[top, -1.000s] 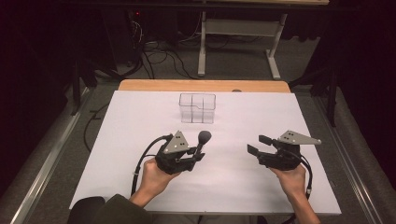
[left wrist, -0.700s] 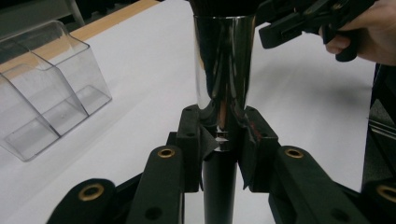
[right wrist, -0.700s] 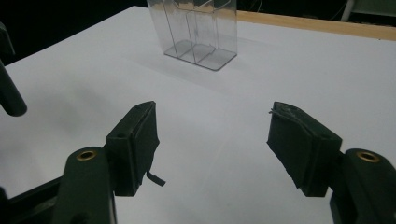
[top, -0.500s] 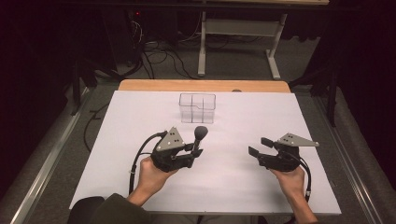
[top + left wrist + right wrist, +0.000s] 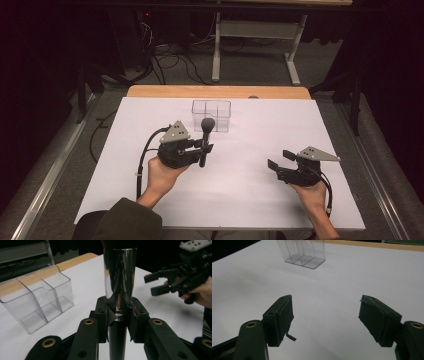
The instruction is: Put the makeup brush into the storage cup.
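White table (image 5: 250, 195) is carrying a clear organizer (image 5: 211, 115); left gripper (image 5: 117, 320) is clamping a slick, rigid brush (image 5: 120, 277) at its ferrule neck; right gripper (image 5: 327, 320) is gaping, empty.

White sheet (image 5: 250, 200) covers the tabletop; bare wood strip (image 5: 165, 91) shows along the far edge. Behind the table, grey carpet (image 5: 250, 70) w/ a tangle of black cables (image 5: 175, 55) and a pale desk frame (image 5: 216, 45) on two legs. Metal rail (image 5: 50, 170) runs along the table's left side.
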